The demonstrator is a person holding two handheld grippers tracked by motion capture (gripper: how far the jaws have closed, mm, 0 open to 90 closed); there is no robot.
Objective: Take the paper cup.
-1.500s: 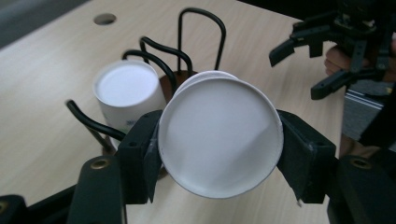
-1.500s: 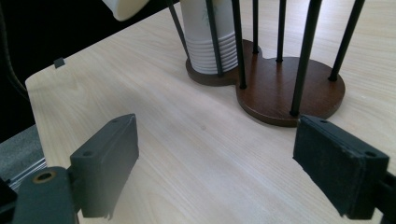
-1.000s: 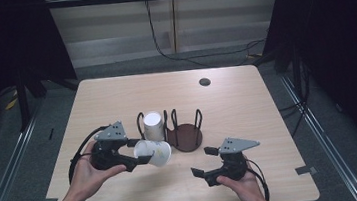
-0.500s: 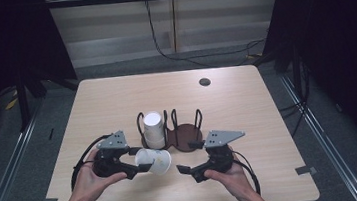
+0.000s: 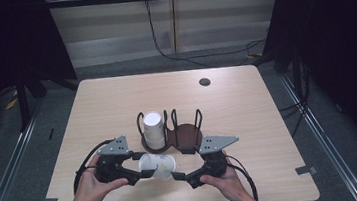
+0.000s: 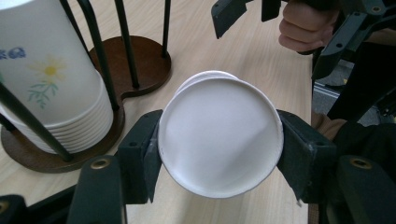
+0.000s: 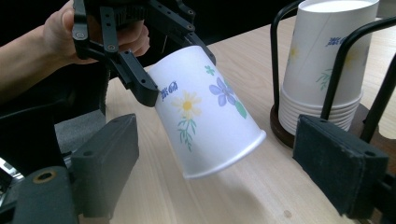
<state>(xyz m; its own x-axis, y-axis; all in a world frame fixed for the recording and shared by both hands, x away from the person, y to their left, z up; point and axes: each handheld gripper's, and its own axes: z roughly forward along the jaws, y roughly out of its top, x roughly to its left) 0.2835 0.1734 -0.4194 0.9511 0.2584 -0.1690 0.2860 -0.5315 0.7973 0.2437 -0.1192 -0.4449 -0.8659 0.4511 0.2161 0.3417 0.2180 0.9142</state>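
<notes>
Left tongs (image 5: 141, 173) clamped on a paper cup (image 5: 157, 165), one jaw at each side near its closed base; the cup lies tipped on its side, clear of the worktop (image 5: 268, 116), mouth toward the right tongs (image 5: 178, 175). Right tongs released, jaws spread wide, just short of the cup's rim; in the right gripper view the cup (image 7: 205, 109) sits between and beyond those jaws, not touching them. Just past both tongs stands a dark wooden cup rack (image 5: 183, 136) with black wire uprights. Its bay on the left-tongs side holds a stack of flowered cups (image 5: 153, 129), upside down; the other bay is bare. The wire uprights stand between the tongs and the stack. A small dark round fitting (image 5: 205, 82) sits far beyond the tongs.
</notes>
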